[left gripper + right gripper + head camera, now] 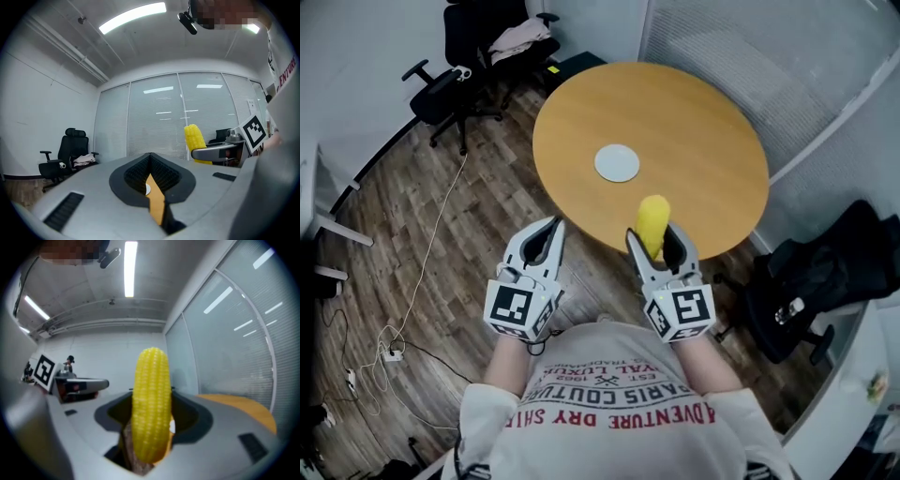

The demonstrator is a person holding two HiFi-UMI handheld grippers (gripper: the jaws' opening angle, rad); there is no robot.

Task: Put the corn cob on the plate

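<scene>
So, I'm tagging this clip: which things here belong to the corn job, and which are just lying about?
Job: corn cob, held in right gripper; plate; round table.
Lying about: office chair; clothing; floor cable; left gripper, shut, empty.

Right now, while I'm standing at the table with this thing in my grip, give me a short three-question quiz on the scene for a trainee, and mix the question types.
1. Multiple choice: which hand-held gripper has the corn cob clamped between its jaws? A) the left one B) the right one C) neither
2. True or false: the white plate on the round wooden table has nothing on it.
3. Short answer: what is the left hand-held gripper holding?

Key
1. B: the right hand-held gripper holds it upright.
2. True.
3. Nothing; its jaws are together.
</scene>
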